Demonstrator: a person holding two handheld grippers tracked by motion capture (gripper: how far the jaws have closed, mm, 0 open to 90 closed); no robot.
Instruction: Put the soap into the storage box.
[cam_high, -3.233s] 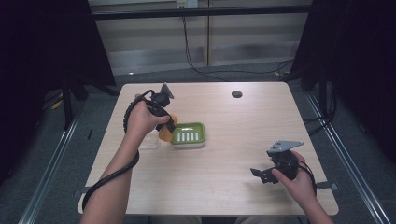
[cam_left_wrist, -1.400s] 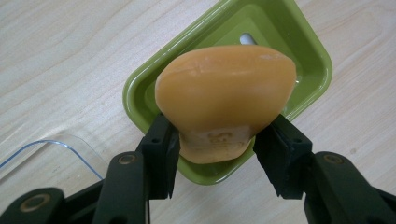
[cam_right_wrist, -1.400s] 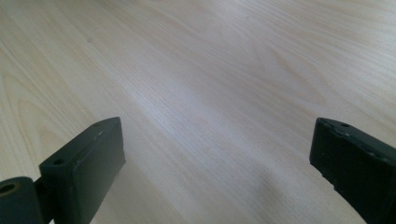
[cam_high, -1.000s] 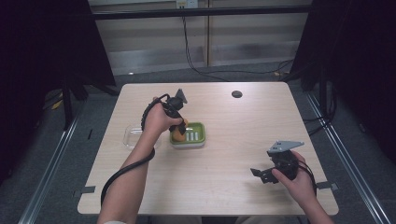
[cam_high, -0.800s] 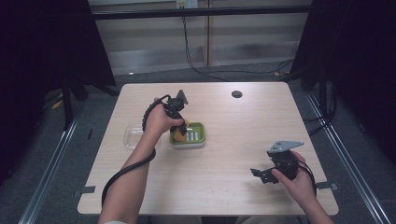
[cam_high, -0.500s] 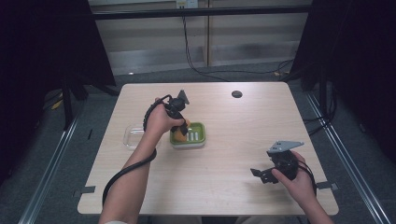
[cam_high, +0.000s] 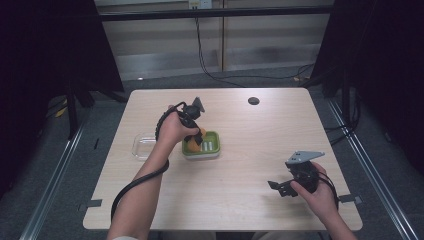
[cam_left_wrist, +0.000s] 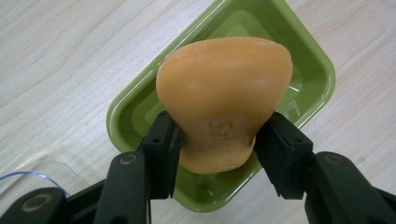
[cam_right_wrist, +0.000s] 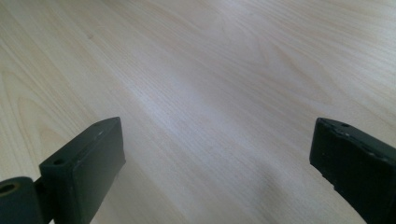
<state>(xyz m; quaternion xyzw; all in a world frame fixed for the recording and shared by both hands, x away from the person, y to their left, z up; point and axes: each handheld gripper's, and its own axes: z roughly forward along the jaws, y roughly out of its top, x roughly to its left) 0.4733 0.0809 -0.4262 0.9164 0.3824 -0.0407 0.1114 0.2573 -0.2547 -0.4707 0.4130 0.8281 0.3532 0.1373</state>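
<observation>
Soap (cam_left_wrist: 224, 100), orange, sits clamped in the left tongs (cam_left_wrist: 217, 142) above the green dish (cam_left_wrist: 303, 60), left of frame centre, likely for setting down inside. Lower right, the right tongs (cam_right_wrist: 217, 163) rest apart over bare desk (cam_right_wrist: 210, 70).

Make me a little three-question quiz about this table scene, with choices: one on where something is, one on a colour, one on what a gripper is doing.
1. Where is the clear container?
A. On the table left of the green tray
B. Stacked inside the green tray
C. Beside the right gripper

2. What colour is the soap bar?
A. White
B. Orange
C. Blue

3. What is the right gripper doing?
A. Squeezing the soap
B. Gripping the tray rim
C. Open, holding nothing

Answers:
1 A: the high view shows it beside the green tray, on the left.
2 B: it shows orange between the left gripper fingers.
3 C: its fingers stand wide apart over bare table.
</observation>
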